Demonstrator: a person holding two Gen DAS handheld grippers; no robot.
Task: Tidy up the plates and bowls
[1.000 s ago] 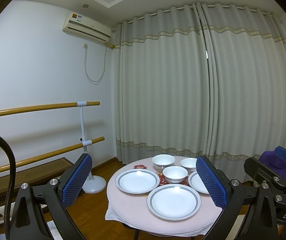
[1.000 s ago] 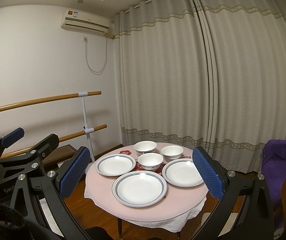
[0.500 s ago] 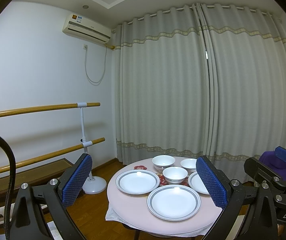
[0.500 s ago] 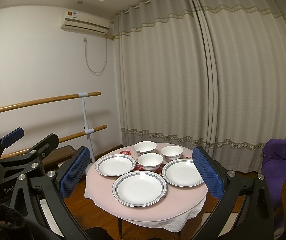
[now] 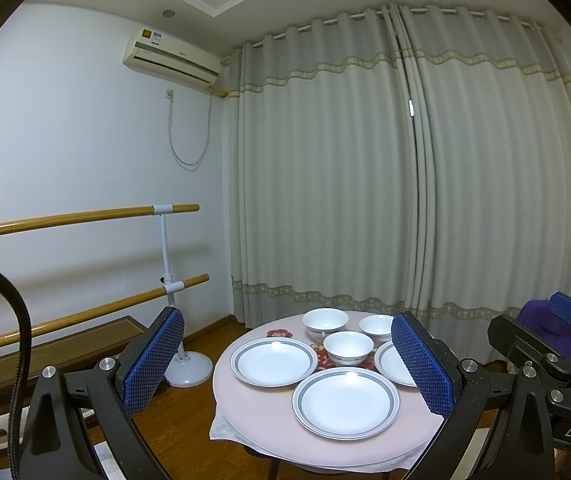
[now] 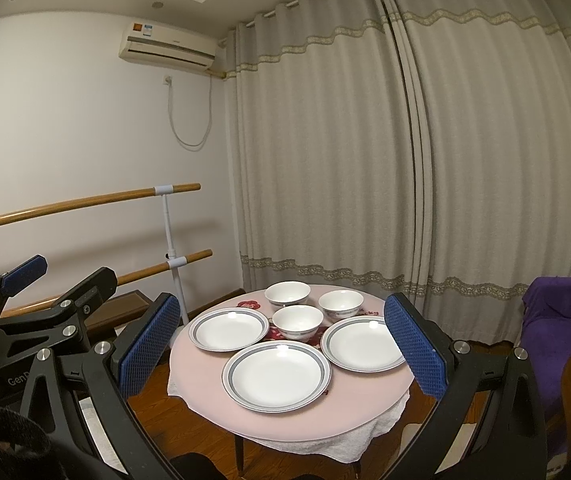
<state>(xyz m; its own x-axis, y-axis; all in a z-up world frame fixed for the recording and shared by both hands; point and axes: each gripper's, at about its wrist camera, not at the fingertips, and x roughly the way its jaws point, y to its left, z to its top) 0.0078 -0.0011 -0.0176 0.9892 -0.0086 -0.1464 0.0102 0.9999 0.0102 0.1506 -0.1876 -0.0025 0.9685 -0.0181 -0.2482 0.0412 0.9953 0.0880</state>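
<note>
On the counter (image 6: 285, 420): a round top under a pink cloth carries three plates and three bowls, all upright and apart from one another.
Near plate (image 6: 276, 375): white with a grey rim band, empty, closest to the cameras.
Left plate (image 6: 228, 328): same pattern, empty, beside the near plate.
Right plate (image 6: 361, 343): same pattern, empty; in the left wrist view its right part is hidden by a blue pad.
Bowls: front bowl (image 6: 297, 321) sits between the left and right plates; back-left bowl (image 6: 287, 293) and back-right bowl (image 6: 340, 305) stand behind it; all three look empty.
Left gripper (image 5: 285, 368): jaws spread wide, holding nothing, well short of the counter, which shows between its pads.
Right gripper (image 6: 281, 356): jaws likewise spread, empty, framing the crockery from a distance.
Background: curtain (image 6: 365, 140) behind the counter.
</note>
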